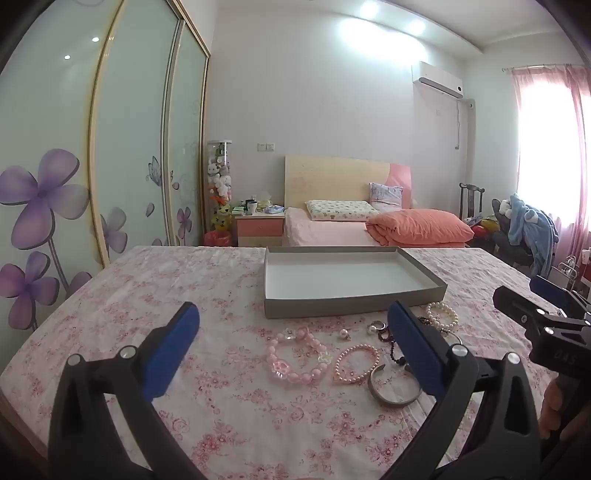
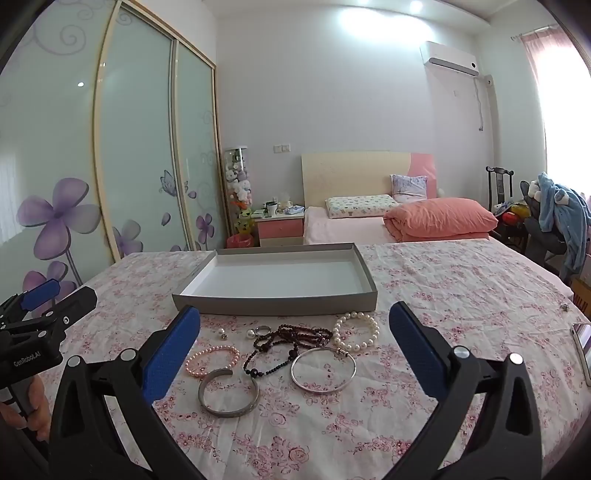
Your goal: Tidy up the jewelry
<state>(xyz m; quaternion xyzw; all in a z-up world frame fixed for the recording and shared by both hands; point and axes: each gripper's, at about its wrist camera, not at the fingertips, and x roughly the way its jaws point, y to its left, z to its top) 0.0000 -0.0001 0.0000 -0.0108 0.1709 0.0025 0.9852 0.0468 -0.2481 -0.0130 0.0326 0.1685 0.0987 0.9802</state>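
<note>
- Both the left claw (image 1: 291, 347) and the right claw (image 2: 295, 347) hang with fingers apart, holding nothing.
- The jewelry lies loose on the counter (image 2: 461, 295), just in front of the empty box (image 2: 277, 275).
- Risk: the dark bead string (image 2: 291, 341) overlaps the silver bangle (image 2: 323, 369) and touches the pearl bracelet (image 2: 357, 329); lifting one could drag its neighbours.
- The thin cuff (image 2: 229, 394) may slip from a pinch.
- A phone edge (image 2: 583, 343) lies well apart.

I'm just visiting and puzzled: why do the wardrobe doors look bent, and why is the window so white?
Both views are fisheye: the wardrobe doors bow outward and the corners go black. In the left wrist view the window is blown out; in the right wrist view ceiling lights glare.
</note>
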